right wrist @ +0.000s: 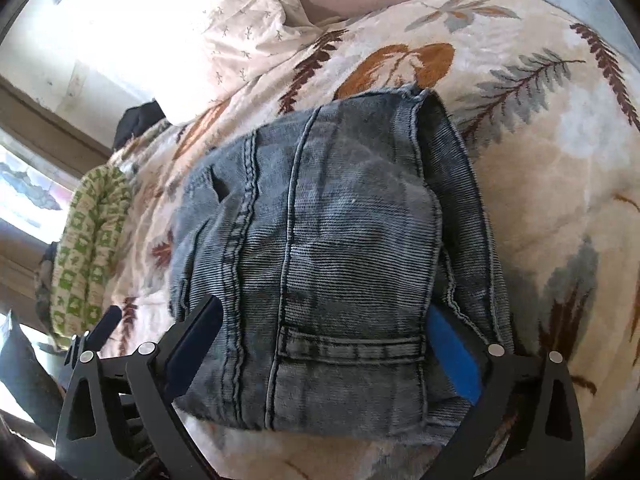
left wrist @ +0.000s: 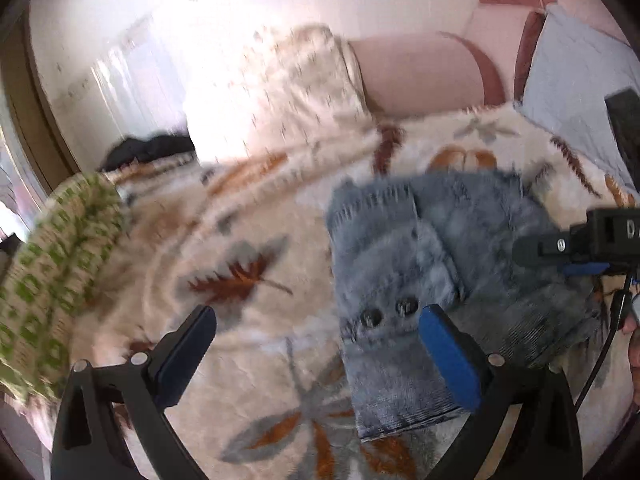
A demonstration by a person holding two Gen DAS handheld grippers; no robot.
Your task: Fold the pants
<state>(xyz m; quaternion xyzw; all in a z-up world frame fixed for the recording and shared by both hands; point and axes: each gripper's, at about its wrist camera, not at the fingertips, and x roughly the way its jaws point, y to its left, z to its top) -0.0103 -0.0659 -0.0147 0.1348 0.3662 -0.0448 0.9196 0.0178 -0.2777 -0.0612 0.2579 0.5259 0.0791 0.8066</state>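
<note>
Already the jeans (right wrist: pixel 320 248) are lying folded compactly on the leaf-print blanket (right wrist: pixel 540 160).
Right gripper (right wrist: pixel 320 344) is straddling them wide; left gripper (left wrist: pixel 316 344) is hovering wide beside them.

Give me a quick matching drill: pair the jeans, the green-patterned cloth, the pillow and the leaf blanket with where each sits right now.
Things:
1. folded jeans
2. green-patterned cloth
3. pillow
4. leaf-print blanket

Places:
A. at the bed's left edge
B. spread under everything
C. between the open fingers of the right gripper
D. at the far end, beyond the jeans

Pairs: 1-C, 2-A, 3-D, 4-B
</note>
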